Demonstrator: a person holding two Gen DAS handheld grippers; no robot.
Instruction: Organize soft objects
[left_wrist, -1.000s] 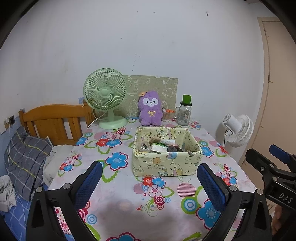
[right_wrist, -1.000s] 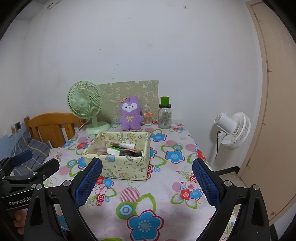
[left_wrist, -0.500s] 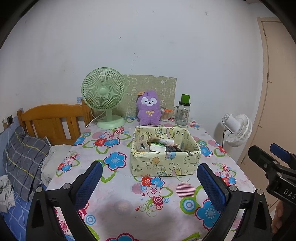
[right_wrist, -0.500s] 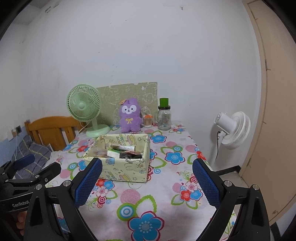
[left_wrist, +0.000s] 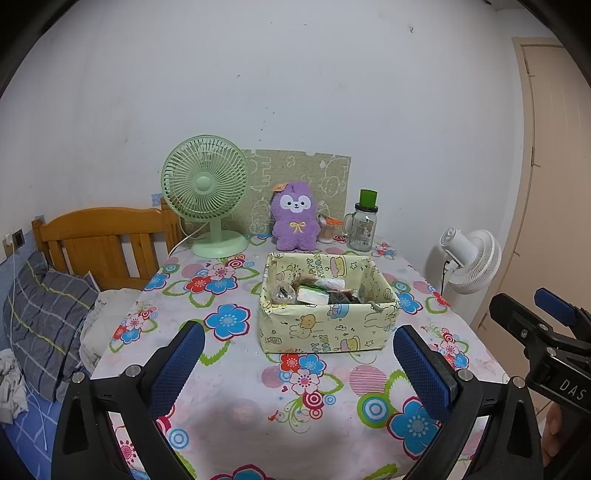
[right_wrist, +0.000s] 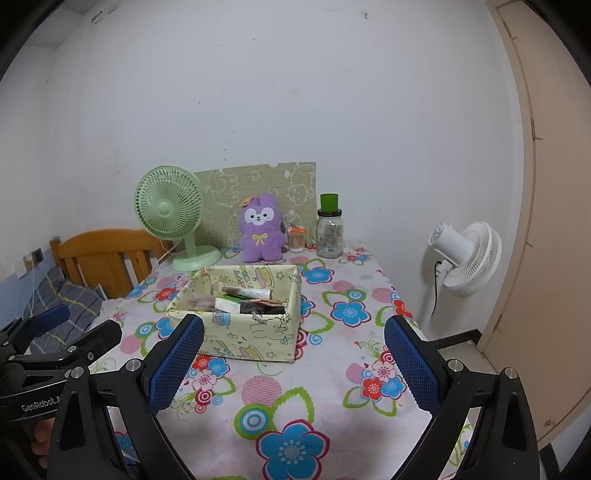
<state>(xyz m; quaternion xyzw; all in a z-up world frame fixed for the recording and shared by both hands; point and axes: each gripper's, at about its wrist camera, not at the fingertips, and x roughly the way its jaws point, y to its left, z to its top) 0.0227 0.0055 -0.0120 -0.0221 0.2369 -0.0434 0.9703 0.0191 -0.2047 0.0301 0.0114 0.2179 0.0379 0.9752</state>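
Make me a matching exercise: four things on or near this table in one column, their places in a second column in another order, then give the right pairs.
Things:
1. green desk fan
2. purple plush toy
3. glass jar with green lid
4. white fan

Places:
A. off the table, by the door side
B. back of the table, between the desk fan and the jar
C. back left corner of the table, near the wooden headboard
D. back right of the table, right of the plush

Pairs: 1-C, 2-B, 3-D, 4-A

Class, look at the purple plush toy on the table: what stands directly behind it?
Behind the purple plush toy a green patterned board leans on the wall. The toy covers the board's lower middle, so anything there cannot be seen.
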